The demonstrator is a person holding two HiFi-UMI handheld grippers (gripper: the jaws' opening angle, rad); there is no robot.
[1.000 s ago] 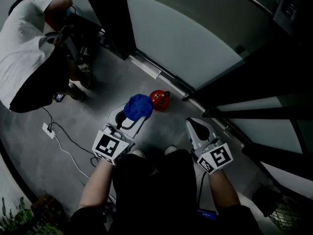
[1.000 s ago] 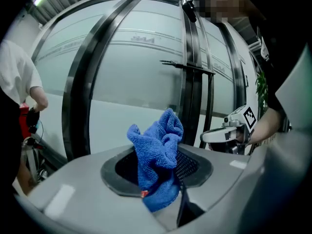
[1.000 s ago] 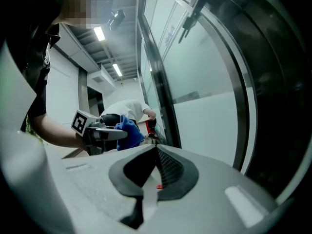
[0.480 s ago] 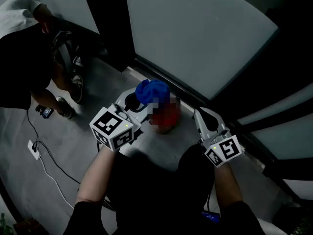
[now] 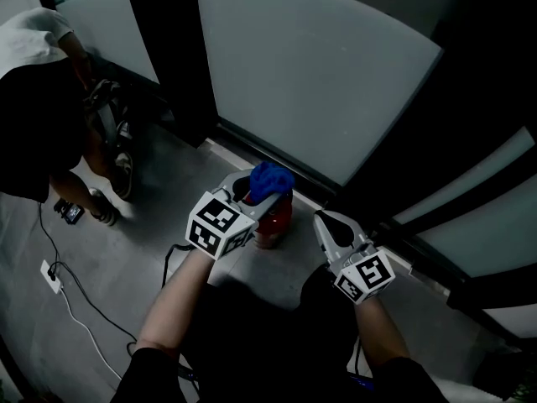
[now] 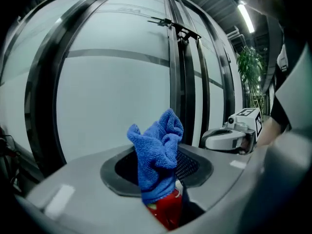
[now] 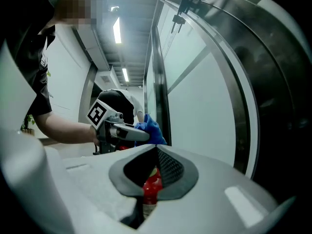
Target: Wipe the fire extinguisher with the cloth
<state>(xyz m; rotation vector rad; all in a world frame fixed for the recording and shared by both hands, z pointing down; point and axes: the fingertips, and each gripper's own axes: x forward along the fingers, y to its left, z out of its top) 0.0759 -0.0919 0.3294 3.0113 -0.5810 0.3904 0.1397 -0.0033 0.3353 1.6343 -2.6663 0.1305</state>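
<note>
While the left gripper [image 5: 252,196] has its jaws clamped on the blue cloth [image 5: 270,179], the bunched free end of that cloth stands up past the jaw tips and sits right over the top of the red fire extinguisher [image 5: 273,222]. The extinguisher stands upright on the grey floor [image 5: 151,250], just in front of the foot of the glass wall [image 5: 310,82]. Seen along the left gripper's own jaws, the cloth's lower end meets the extinguisher's red body. The body shows directly beneath the cloth in the gap between the two jaws.

To the right of the extinguisher, near it but apart, the right gripper [image 5: 324,219] points toward it. Its jaws are together at the tips and grip nothing. Lower down between its pads a narrow slot is left, and through that slot a strip of the red extinguisher shows beyond. From that same view the left gripper and the cloth sit ahead and to the left, above the extinguisher.

Well to the left of the extinguisher, another person [image 5: 33,82] in a white top and dark trousers bends over near the wall. A thin cable [image 5: 84,321] trails across the floor on that same side, farther from the extinguisher, and runs to a small white socket block [image 5: 49,275].
</note>
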